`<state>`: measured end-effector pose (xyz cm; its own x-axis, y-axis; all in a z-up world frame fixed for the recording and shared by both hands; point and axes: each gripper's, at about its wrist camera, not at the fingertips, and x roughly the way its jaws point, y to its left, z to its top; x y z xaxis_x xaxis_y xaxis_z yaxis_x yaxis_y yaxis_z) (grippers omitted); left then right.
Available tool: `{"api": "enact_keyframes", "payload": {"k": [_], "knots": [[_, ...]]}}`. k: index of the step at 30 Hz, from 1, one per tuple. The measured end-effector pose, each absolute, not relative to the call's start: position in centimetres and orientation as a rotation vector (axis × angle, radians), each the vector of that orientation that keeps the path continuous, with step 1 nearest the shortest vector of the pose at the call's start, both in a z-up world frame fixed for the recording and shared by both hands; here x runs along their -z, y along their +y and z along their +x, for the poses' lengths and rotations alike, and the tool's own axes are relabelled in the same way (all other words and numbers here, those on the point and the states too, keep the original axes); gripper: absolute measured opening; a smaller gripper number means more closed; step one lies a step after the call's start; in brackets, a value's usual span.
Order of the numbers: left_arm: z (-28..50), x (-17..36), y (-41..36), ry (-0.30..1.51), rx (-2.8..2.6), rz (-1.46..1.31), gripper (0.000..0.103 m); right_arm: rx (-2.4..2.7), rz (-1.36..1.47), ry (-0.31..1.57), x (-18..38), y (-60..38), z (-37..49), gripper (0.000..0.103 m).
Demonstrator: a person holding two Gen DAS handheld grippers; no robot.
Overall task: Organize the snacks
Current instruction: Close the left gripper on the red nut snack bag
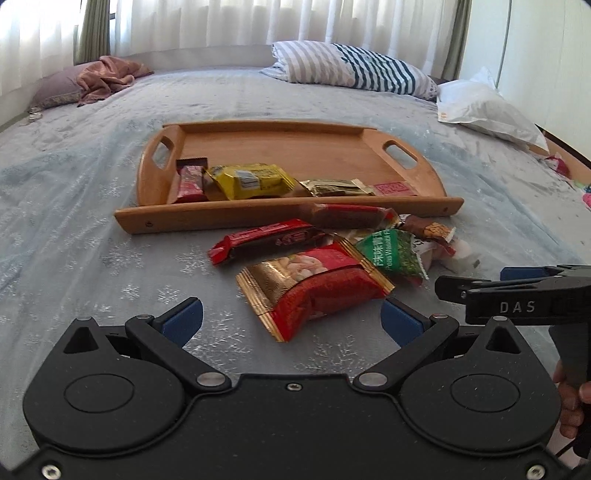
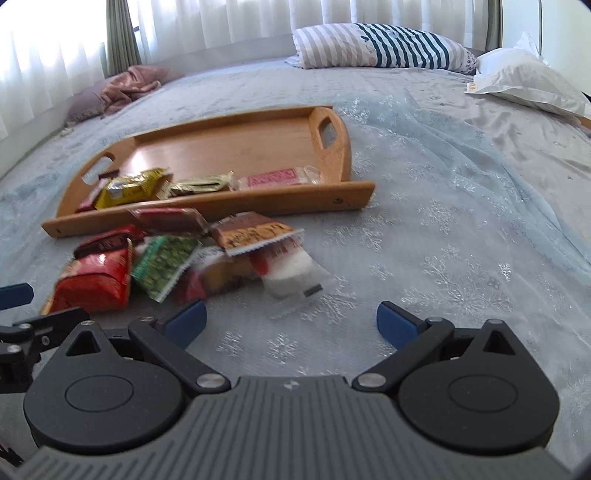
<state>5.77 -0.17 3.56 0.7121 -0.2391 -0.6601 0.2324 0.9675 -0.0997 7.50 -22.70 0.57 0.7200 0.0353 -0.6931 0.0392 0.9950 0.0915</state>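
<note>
We held both tools low over the bed, which was covered with a pale blue spread. The left gripper had its jaws spread wide and held nothing; its blue pads sat on either side of the near end of a red and gold snack packet, without touching it as far as we could tell. The right gripper was likewise wide open and empty, hovering over bare bedspread just to the right of the loose snacks.

A wooden tray with cut-out handles lay on the bed beyond the pile. Along its near edge inside sat four items in a row: a small red bar, a yellow packet, an olive-gold sachet and a pink-labelled packet. The rest of the tray floor was bare wood.

Between the tray and the grippers lay the unsorted snacks, overlapping one another: a long dark red bar, a brown-red bar resting against the tray's front rail, a green pea packet, a brown packet, a clear-wrapped cake and a clear-wrapped white piece.

A striped pillow, a white pillow and a mauve pillow lay at the far side, below white curtains.
</note>
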Motion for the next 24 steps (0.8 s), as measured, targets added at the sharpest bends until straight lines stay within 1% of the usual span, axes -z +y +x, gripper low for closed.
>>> {"api": "enact_keyframes", "payload": {"k": [13,15,17,19,21,22,23,24], "knots": [[8.0,-2.7,-3.5,0.714,0.219,0.103,0.103,0.029,0.061,0.787,-0.6,-23.2,7.3,0.103],[8.0,-2.5,-3.4,0.707,0.215,0.096,0.101,0.031,0.052,0.789,-0.5,-23.1,7.4,0.103],[8.0,-2.5,-3.2,0.695,0.221,0.082,0.096,0.028,0.057,0.790,-0.5,-23.2,7.6,0.103],[8.0,-2.5,-2.8,0.684,0.221,0.069,0.093,0.023,0.054,0.791,-0.5,-23.1,7.7,0.103],[8.0,-2.6,-2.3,0.672,0.219,0.057,0.084,0.022,0.050,0.792,-0.6,-23.0,7.8,0.103],[8.0,-2.7,-1.9,0.666,0.214,0.046,0.076,0.023,0.049,0.791,-0.6,-22.9,7.7,0.103],[7.9,-2.8,-1.5,0.666,0.204,0.032,0.072,0.029,0.055,0.788,-0.8,-22.9,7.7,0.103],[7.9,-2.9,-1.0,0.663,0.197,0.008,0.072,0.030,0.065,0.782,-1.0,-22.9,7.6,0.103]]}}
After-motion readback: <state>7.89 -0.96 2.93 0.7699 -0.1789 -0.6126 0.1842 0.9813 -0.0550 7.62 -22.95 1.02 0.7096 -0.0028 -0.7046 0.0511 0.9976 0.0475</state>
